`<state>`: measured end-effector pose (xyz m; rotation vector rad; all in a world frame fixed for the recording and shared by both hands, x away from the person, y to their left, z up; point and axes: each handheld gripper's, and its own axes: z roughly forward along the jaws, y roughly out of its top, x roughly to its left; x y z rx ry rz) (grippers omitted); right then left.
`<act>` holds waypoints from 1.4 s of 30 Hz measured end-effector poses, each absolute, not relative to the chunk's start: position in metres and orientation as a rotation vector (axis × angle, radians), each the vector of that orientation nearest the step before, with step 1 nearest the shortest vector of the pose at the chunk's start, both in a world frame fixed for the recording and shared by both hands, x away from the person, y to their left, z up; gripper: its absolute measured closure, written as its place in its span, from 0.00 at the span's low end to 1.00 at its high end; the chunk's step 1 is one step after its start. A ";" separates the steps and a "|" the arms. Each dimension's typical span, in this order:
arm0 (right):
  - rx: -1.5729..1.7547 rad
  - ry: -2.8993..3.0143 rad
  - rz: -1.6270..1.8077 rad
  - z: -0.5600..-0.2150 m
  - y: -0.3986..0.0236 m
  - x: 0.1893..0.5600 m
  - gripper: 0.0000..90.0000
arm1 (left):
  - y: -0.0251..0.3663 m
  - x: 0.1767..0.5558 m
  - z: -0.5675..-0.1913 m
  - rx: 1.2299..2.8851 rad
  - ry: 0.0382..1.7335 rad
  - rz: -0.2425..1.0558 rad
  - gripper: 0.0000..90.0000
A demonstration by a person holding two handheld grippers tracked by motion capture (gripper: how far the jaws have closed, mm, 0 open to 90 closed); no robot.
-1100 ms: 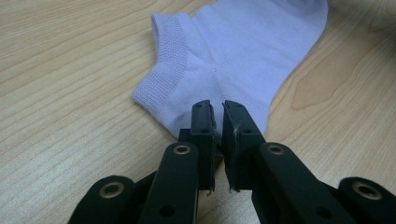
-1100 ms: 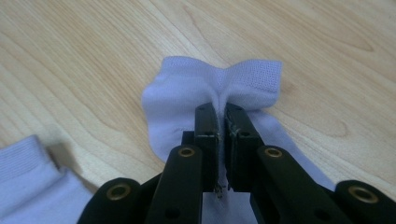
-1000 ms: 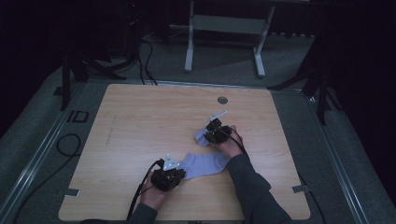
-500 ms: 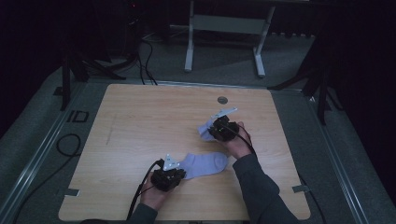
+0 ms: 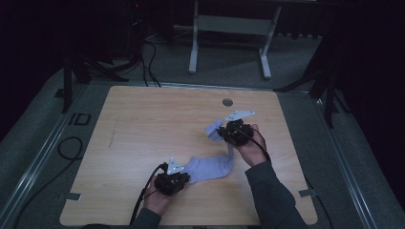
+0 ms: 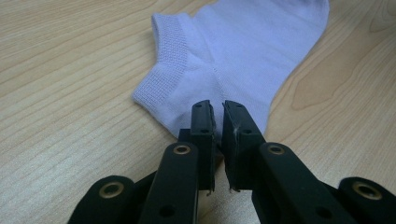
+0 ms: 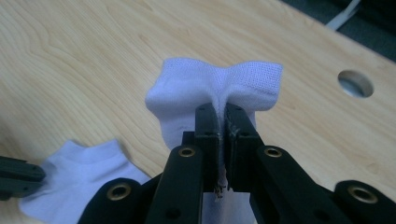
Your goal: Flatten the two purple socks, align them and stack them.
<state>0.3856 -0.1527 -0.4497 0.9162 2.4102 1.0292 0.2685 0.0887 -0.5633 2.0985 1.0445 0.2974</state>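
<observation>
Pinching the soft, limp sock point(image 5: 210, 167) at heel and toe, my left gripper point(image 6: 217, 128) and right gripper point(image 7: 222, 126) clamp it mid-frame.

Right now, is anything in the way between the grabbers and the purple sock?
No. Both are already on the sock. The left gripper pinches the end by its cuff, flat on the table. The right gripper pinches the other end, lifted and bunched. Nothing sits between either gripper and the fabric.
</observation>
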 end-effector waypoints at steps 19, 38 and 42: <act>0.818 2.375 1.028 -0.439 -0.171 0.348 0.94 | 0.089 0.268 -0.563 2.096 1.046 0.298 0.92; 0.766 2.480 1.088 -0.468 -0.144 0.334 0.94 | 0.088 0.268 -0.564 2.093 1.048 0.302 0.92; 0.759 2.513 1.101 -0.476 -0.135 0.331 0.94 | 0.088 0.268 -0.564 2.093 1.047 0.304 0.92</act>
